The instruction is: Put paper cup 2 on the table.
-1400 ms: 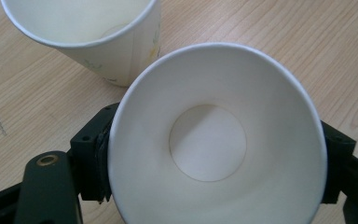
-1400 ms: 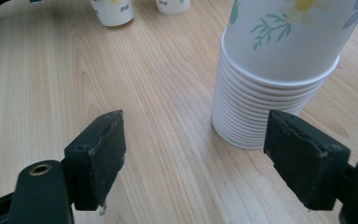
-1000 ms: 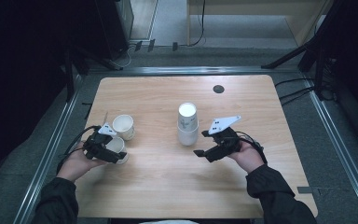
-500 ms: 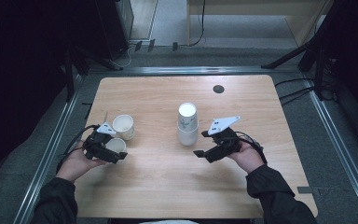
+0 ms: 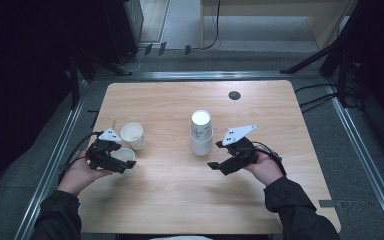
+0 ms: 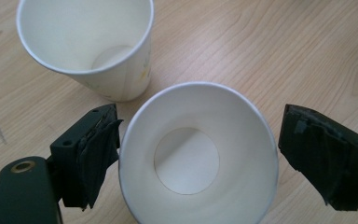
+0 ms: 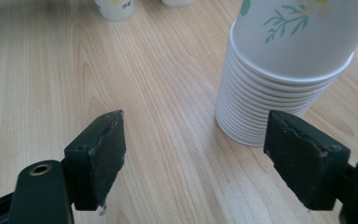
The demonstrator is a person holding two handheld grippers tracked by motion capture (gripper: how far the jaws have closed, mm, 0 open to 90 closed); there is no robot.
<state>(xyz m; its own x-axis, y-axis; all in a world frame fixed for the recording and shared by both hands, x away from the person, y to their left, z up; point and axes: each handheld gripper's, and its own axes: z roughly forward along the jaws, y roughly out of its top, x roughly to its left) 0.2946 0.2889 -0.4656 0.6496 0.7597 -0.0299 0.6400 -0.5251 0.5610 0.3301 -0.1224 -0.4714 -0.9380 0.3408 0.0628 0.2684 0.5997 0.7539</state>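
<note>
1. Straddling an upright paper cup (image 6: 198, 156), the left gripper (image 5: 111, 159) has its jaws spread wide on either side of the rim; in the left gripper view one pad sits just beside the cup's wall and the other stands apart from it, so the cup is not clamped.
2. That cup stands near the left edge of the table (image 5: 170, 100), and its inside is bare white down to the round bottom, with nothing in it.
3. A second paper cup (image 6: 86, 46) stands upright just beside the first, farther from the person; it too is hollow and holds nothing.
4. The stack of paper cups (image 5: 201, 132) stands upside down near the table's middle, many rims nested one over another in the right gripper view, with a green leaf print on the outermost cup.
5. The right gripper (image 5: 222, 164) rests low over the wood with its jaws released and nothing between them; the stack stands just beyond its far jaw, not touching.
</note>
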